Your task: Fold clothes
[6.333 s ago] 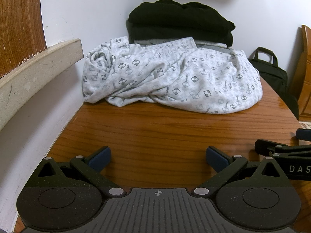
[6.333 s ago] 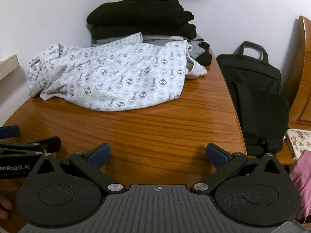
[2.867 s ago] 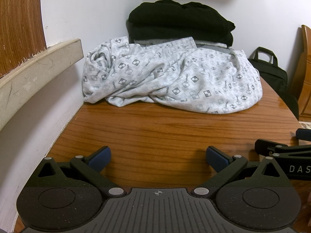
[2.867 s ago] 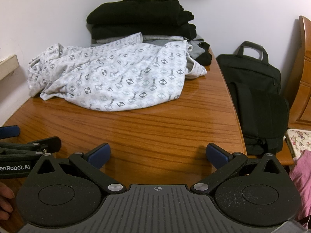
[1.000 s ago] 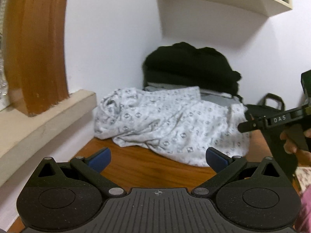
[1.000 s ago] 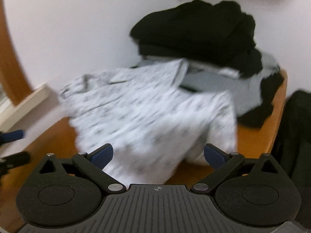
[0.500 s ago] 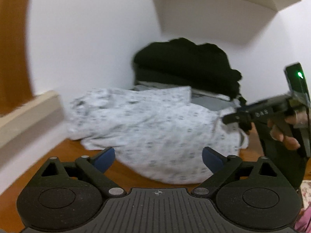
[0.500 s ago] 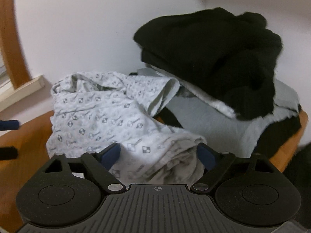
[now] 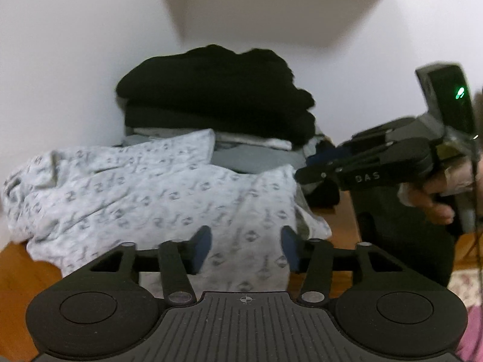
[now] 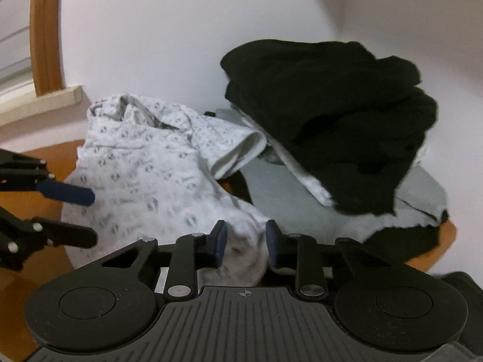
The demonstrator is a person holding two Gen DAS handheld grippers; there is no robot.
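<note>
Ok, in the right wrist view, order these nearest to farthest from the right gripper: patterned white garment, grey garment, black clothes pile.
1. patterned white garment: between the right gripper fingers, spreading left.
2. grey garment: just behind, to the right.
3. black clothes pile: farthest, stacked upper right by the wall.

- The patterned shirt (image 9: pixel 157 193), soft crumpled white cloth with a grey print, lies on a table (image 10: pixel 45 157) of smooth, orange-brown wood.
- Behind the shirt, the black garments (image 10: pixel 332 96) look thick, matt and fuzzy; under them lies flat grey cloth (image 10: pixel 286 199).
- The left gripper (image 9: pixel 246 249) and right gripper (image 10: pixel 244 244) are matt black plastic with blue pads (image 9: pixel 201 246) and small metal pins.
- Left of the shirt, a glossy wooden frame (image 10: pixel 45 30).
</note>
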